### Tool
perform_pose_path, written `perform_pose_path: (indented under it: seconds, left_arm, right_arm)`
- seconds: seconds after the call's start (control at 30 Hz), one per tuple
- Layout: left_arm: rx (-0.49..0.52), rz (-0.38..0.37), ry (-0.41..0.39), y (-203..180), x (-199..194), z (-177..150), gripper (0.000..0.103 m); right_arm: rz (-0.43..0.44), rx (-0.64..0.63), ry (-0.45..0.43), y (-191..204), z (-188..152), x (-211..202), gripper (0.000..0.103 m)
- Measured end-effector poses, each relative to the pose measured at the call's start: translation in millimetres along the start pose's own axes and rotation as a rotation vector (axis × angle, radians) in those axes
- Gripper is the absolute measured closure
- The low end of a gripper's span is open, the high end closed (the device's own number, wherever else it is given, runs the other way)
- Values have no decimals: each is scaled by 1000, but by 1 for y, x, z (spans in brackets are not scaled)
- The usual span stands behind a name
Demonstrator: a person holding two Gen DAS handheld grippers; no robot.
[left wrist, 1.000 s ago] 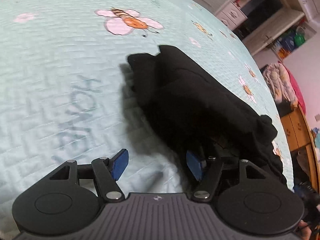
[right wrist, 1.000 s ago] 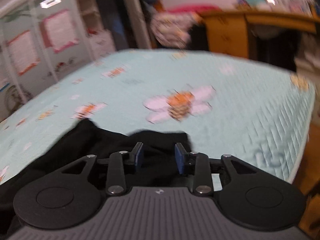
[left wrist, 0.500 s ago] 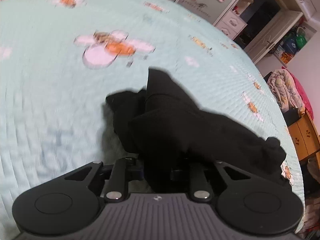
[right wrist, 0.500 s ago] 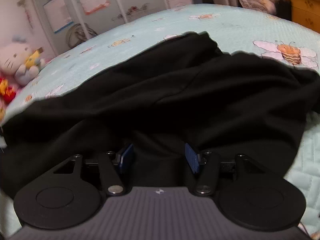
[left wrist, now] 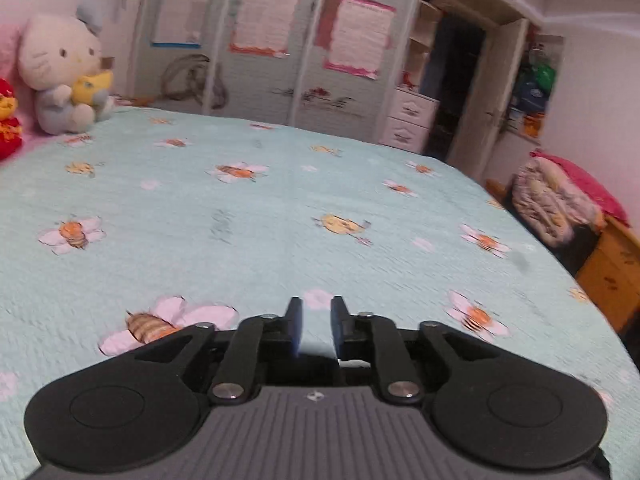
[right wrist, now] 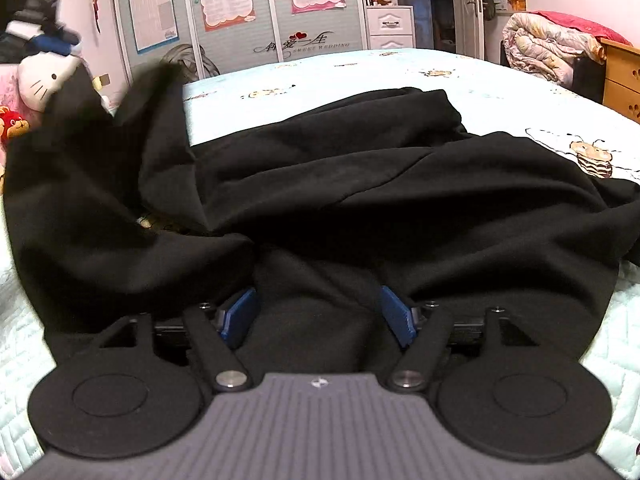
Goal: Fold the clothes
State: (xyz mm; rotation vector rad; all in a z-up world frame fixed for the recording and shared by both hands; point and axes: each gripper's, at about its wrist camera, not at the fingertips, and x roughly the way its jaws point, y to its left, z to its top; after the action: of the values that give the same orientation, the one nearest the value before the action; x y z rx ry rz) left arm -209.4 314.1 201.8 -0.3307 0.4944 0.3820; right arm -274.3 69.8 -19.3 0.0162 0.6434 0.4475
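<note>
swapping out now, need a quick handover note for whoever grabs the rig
Left gripper: jaws nearly shut, a narrow gap showing, nothing visibly held, pointing across the mint-green quilted bee-print bedspread.
Right gripper: open, low against the crumpled black fabric garment, cloth between the fingers but not clamped.
Garment lies bunched on the bed; one part at the left is lifted and blurred.
Done: no tidy fold visible.
Left: spread flat, then fold.

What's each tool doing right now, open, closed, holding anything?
Left tool: narrowly open, nothing visible between its fingers.
Right tool: open, straddling the black garment, not clamped.
</note>
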Motion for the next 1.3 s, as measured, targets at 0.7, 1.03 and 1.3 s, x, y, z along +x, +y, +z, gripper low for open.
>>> perform_pose_path:
  seconds: [0.7, 1.03, 1.3]
  left_arm:
    - [245, -419, 280, -135, 40, -83, 23]
    - [252, -525, 479, -244, 166, -103, 23]
    - [340, -456, 613, -276, 198, -132, 87]
  right_arm:
    - [-171, 574, -117, -136, 22, -80, 30]
    - [50, 833, -80, -209, 10, -36, 28]
    - [113, 769, -14, -220, 25, -13, 81]
